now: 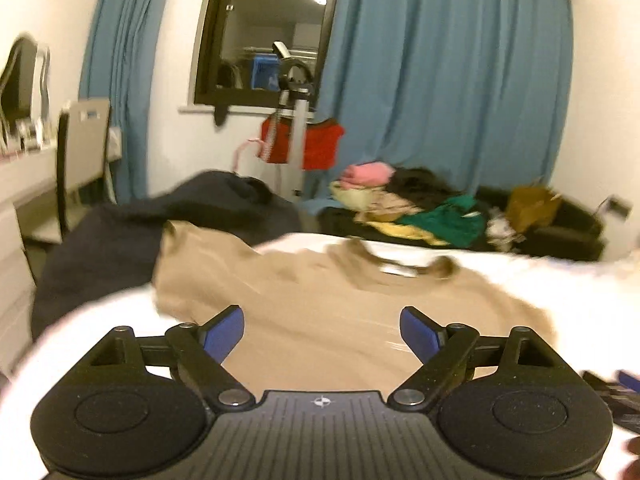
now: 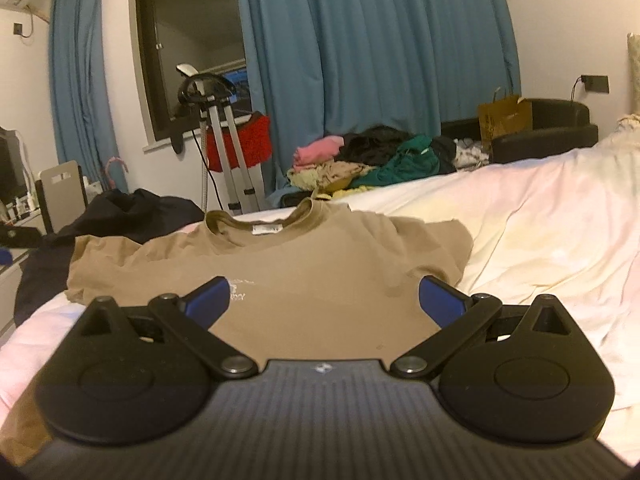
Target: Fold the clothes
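A tan T-shirt [image 2: 320, 256] lies spread on the white bed sheet [image 2: 540, 220], collar at the far end, a small white print on its chest. It also shows in the left wrist view [image 1: 332, 312], blurred. My left gripper [image 1: 322, 330] is open and empty, just above the shirt's near part. My right gripper [image 2: 324, 300] is open and empty, over the shirt's lower chest. Part of the left gripper [image 2: 12, 240] shows at the right wrist view's left edge.
A dark garment [image 2: 128, 212] lies past the shirt at the bed's left edge. A pile of mixed clothes [image 2: 372, 160] sits on a black sofa [image 2: 552, 132] beyond the bed. A clothes steamer stand [image 2: 224, 140], chair [image 2: 60, 196] and blue curtains stand behind.
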Available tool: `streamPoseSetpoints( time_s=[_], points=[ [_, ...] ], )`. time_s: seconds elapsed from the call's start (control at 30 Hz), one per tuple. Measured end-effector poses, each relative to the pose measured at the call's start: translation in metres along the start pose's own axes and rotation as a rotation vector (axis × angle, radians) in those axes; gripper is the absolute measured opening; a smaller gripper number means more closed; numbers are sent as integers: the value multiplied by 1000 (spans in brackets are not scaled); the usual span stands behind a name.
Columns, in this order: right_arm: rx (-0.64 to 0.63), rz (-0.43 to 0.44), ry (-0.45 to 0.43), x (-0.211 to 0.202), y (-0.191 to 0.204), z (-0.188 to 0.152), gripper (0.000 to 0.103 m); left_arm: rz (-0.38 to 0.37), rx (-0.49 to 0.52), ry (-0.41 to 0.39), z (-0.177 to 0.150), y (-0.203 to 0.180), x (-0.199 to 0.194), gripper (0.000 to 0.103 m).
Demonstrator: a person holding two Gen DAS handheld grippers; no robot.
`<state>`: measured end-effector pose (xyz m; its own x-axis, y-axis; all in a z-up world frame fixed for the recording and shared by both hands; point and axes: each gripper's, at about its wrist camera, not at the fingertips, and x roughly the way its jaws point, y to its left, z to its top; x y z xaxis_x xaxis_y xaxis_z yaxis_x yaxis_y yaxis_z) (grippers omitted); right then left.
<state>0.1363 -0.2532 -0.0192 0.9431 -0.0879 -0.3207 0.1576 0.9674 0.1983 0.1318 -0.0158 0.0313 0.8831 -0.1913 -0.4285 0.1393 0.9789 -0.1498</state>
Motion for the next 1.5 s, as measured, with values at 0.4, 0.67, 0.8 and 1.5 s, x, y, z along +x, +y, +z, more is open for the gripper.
streamPoseSetpoints(
  time_s=[0.4, 0.67, 0.8, 1.5],
  points=[
    [-10, -11, -35, -43, 1, 3, 103, -11, 6, 88, -85, -6, -42, 95],
    [35, -16, -19, -36, -9, 4, 103, 18, 8, 86, -82, 0, -36, 95],
    [74, -6, -8, -29, -16, 4, 103, 31, 15, 106, -84, -2, -28, 95],
    [610, 31, 168, 147, -178, 2, 68, -36, -76, 158, -91, -3, 2, 95]
  ],
)
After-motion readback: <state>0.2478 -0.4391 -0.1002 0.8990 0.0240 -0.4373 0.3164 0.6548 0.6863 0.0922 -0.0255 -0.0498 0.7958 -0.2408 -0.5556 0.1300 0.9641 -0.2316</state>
